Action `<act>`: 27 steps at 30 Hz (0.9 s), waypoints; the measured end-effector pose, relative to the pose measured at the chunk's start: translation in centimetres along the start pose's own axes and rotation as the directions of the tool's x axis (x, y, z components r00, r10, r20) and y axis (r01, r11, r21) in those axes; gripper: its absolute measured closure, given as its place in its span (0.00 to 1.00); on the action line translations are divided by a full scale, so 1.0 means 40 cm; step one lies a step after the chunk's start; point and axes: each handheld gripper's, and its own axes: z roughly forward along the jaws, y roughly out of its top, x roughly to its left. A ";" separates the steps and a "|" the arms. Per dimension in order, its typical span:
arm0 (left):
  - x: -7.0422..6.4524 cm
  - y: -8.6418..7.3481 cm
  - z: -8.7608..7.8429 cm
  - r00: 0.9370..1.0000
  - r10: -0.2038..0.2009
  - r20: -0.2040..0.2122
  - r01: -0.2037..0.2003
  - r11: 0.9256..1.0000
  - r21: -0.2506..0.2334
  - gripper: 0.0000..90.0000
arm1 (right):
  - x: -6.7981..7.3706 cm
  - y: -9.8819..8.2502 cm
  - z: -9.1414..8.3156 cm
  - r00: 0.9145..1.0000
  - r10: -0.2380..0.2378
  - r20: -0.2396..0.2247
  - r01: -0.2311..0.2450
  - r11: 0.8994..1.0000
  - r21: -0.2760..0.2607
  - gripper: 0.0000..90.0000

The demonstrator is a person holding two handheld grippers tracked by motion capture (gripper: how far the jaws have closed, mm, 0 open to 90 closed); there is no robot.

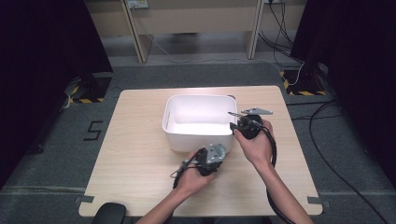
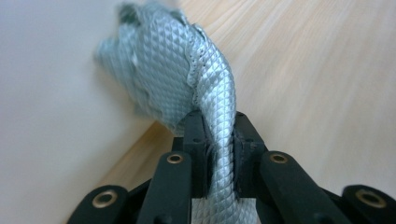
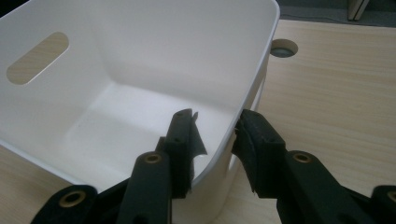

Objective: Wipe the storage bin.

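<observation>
Cloth (image 2: 187, 79), grey and quilted, is pinched tight between the jaws of my left gripper (image 1: 211, 158), just off the near wall of the white bin (image 1: 198, 140), which sits toward the table's (image 1: 140, 140) far edge. My right gripper (image 3: 215, 135) straddles the bin's near right corner, one jaw inside, one outside; whether the pads press the wall I cannot tell. To do this well I judge I should steady the bin, lift the cloth over the rim, then let go inside. How much cloth hangs below is hidden, and its far end is blurred.

The grey cloth (image 2: 177, 70) blurs at its far end.
</observation>
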 end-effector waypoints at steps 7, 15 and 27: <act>0.127 -0.129 -0.206 0.977 -0.147 -0.157 0.144 0.989 -0.033 0.87 | 0.003 -0.001 -0.003 1.000 0.002 0.015 -0.002 1.000 -0.001 0.74; 0.284 -0.232 -0.347 0.907 -0.262 -0.329 0.258 0.965 -0.056 0.87 | 0.001 0.007 0.000 1.000 0.017 0.011 -0.017 1.000 0.023 0.78; 0.348 -0.192 -0.312 0.899 -0.290 -0.327 0.280 0.957 -0.078 0.87 | -0.029 0.035 -0.005 0.996 -0.089 0.014 0.088 0.993 0.078 0.94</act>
